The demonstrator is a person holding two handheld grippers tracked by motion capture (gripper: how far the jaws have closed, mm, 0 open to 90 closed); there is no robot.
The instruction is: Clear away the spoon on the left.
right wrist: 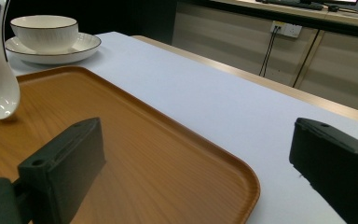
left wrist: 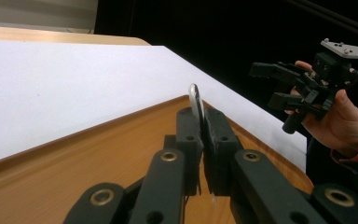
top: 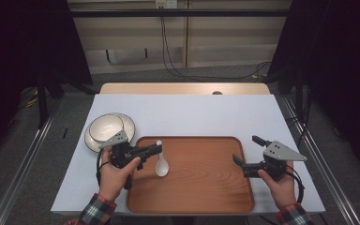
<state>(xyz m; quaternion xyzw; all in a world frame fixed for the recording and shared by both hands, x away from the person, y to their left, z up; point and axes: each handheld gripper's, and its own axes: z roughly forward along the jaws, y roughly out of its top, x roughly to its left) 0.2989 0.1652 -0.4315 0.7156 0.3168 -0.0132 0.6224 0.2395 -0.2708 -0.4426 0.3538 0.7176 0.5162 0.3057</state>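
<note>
Three views help me here. From the high view I see the white table [top: 192, 112], then the brown wooden tray [top: 201, 187] on it, then a white bowl [top: 105, 126] on a plate [top: 127, 123] just past the tray's left far corner. My left gripper [top: 157, 149] is clamped on the handle of a white spoon [top: 161, 165]. The spoon hangs with its round end down, close over the left part of the tray.

My right gripper [top: 246, 151] hovers at the tray's right edge with its jaws wide apart and nothing between them.

My left gripper view shows the thin spoon handle [left wrist: 196, 100] pinched between the pads. My right gripper view shows the spoon's [right wrist: 0, 88] shiny, smooth scoop and its dark shadow on the wood.
</note>
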